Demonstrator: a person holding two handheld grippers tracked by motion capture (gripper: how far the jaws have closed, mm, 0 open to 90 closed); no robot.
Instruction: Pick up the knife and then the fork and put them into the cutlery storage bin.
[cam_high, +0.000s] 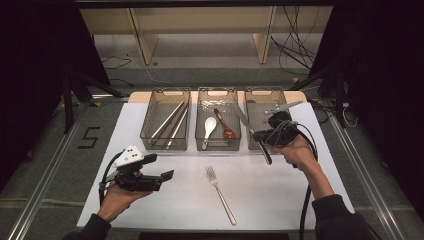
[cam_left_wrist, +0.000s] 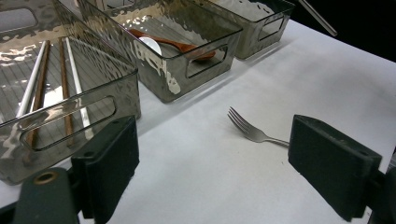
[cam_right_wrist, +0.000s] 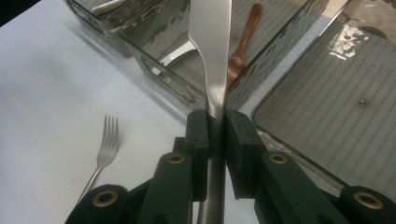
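Note:
My right gripper (cam_right_wrist: 215, 135) is shut on a table knife (cam_right_wrist: 211, 42), its pads clamped where the blade meets the handle. In the high view this gripper (cam_high: 261, 137) holds the knife (cam_high: 243, 119) slanted above the gap between the middle bin (cam_high: 218, 145) and the right bin (cam_high: 260, 97), with the dark handle pointing toward me. A steel fork (cam_high: 220, 192) lies on the white table in front. My left gripper (cam_high: 160, 166) hovers at the front left, open and with nothing in it. In its own view the fork (cam_left_wrist: 252, 131) lies beyond its wide-apart jaws (cam_left_wrist: 219, 163).
Three clear grey bins stand in a row at the back of the table. The left bin (cam_high: 165, 142) holds chopsticks (cam_high: 169, 122). The middle one holds a white spoon (cam_high: 209, 127) and a brown wooden spoon (cam_high: 225, 123). The white table (cam_high: 165, 205) ends near my forearms.

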